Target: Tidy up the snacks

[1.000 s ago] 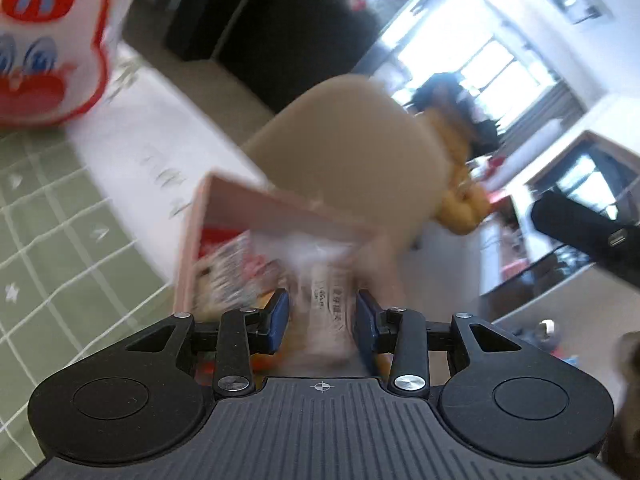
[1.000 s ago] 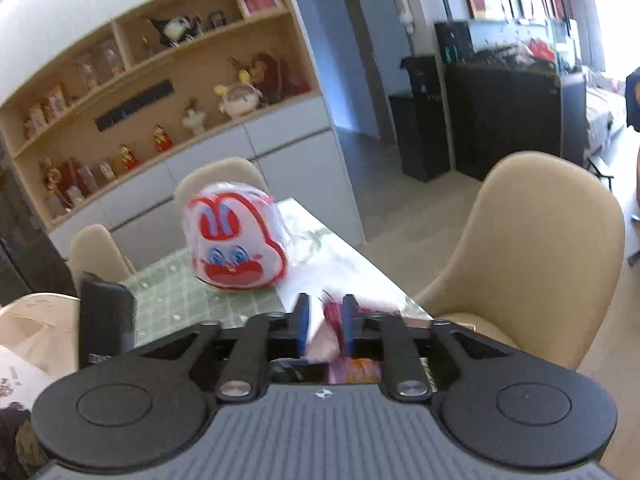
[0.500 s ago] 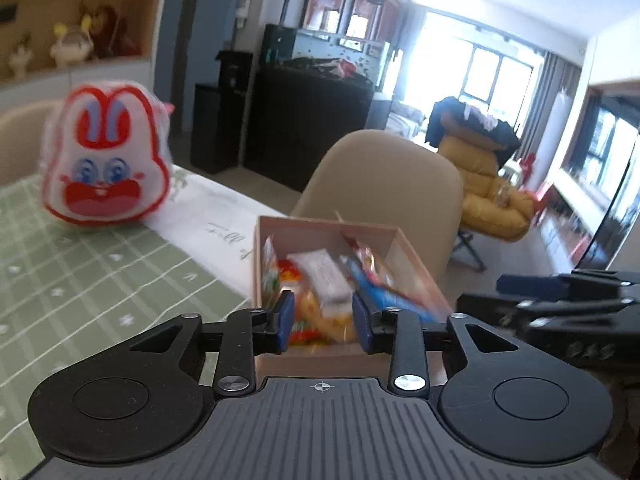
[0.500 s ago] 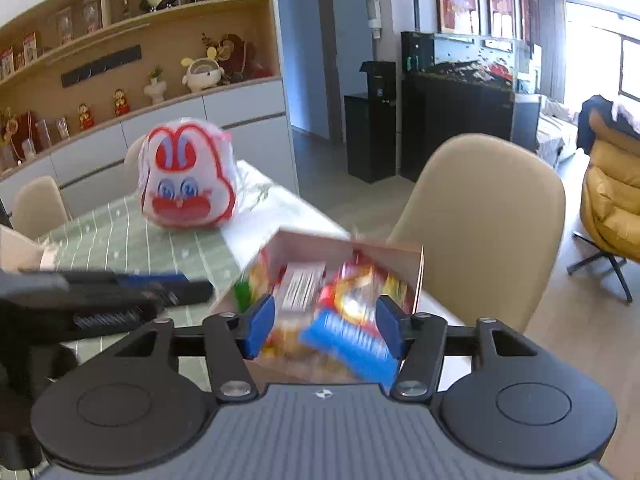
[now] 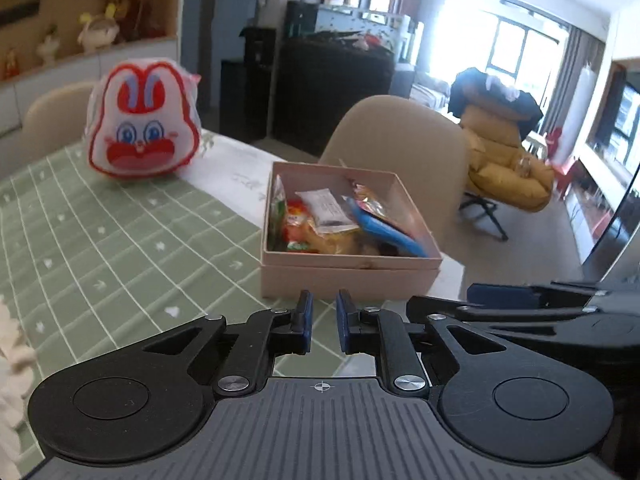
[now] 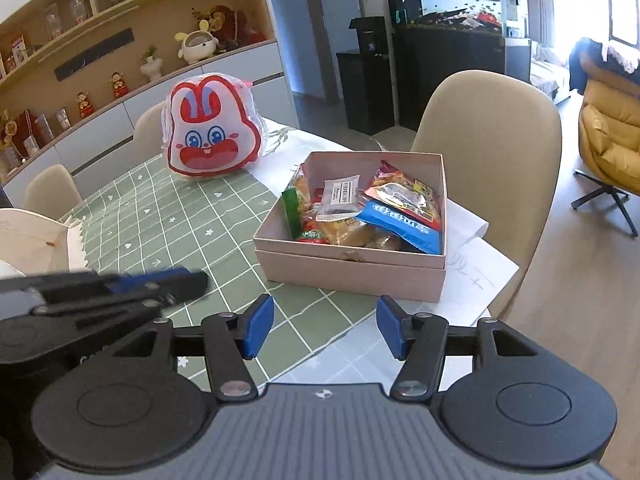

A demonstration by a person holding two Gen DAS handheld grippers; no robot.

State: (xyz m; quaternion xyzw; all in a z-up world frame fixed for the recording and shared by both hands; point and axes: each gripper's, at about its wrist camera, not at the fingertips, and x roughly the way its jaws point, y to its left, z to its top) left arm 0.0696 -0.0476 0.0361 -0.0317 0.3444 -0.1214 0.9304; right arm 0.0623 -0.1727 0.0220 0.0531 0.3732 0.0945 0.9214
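Blue pads on both hand-held grippers sit nearest the lenses, short of the pink box. The left gripper (image 5: 322,316) has its jaws closing, only a narrow slit left between the pads, and nothing lies in that slit; it touches nothing. The right gripper (image 6: 325,330) stands about half open, also empty, with bare green checked tablecloth (image 6: 168,216) showing between its pads. Neither holds a snack. Just ahead of both, the pink box (image 6: 352,272) rests on the tablecloth near the table's right-hand edge, partly on a white paper sheet (image 6: 478,268); its near wall faces the grippers almost square-on, and the box runs away from them toward the beige chair (image 6: 492,140). In the right wrist view the box lies ahead and centred between the open pads; in the left wrist view it lies ahead and slightly right. Judgement: the two hands look about equally near, but the right gripper, being open, is the readier one for any pick. The snack packets (image 6: 368,212) lie piled inside the box: a blue packet (image 6: 404,226) along the right wall, a small white sachet (image 6: 340,196) on top, and green and orange wrappers to the left. Farther back left, a rabbit-face bag (image 6: 212,132) stands upright on the cloth, well apart from the box. No loose snacks are visible on the table.
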